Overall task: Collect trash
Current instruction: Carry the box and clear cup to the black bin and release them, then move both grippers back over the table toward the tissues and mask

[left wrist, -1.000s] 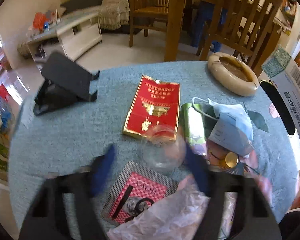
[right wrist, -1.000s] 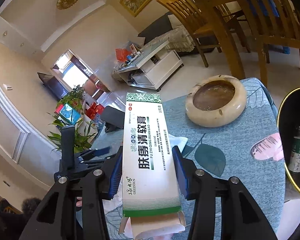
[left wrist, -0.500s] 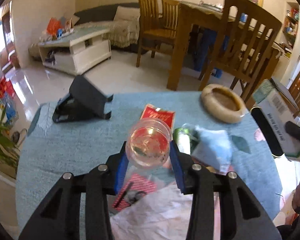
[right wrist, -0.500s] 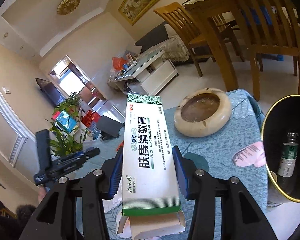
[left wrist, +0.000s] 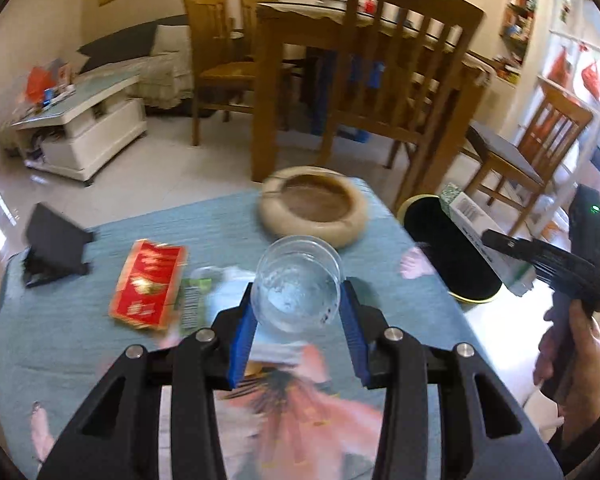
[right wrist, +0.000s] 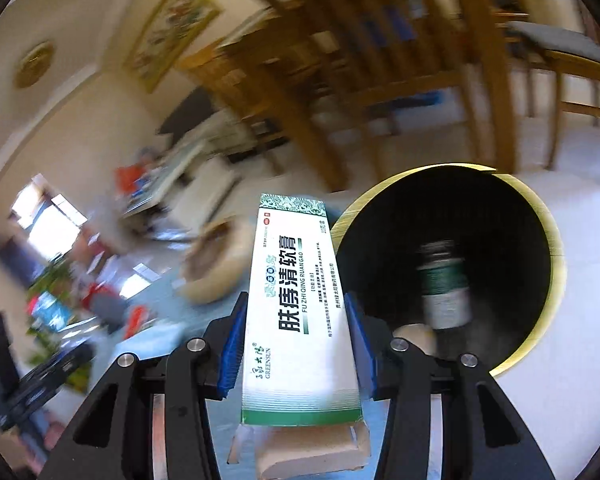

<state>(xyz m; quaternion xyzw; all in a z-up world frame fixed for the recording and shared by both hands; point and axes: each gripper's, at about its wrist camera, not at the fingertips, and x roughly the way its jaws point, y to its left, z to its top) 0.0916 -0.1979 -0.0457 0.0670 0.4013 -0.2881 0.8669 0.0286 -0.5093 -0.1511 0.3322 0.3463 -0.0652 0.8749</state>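
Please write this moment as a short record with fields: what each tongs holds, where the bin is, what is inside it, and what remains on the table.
left tongs: shut on clear plastic cup, held above the table
right tongs: shut on ointment box, beside the bin's mouth
bin: black with yellow rim, past the table edge
bin contents: green-labelled bottle; the rest too dark to tell
table: blue cloth, with red packet, beige ashtray, black stand
box status: not yet dropped in the bin
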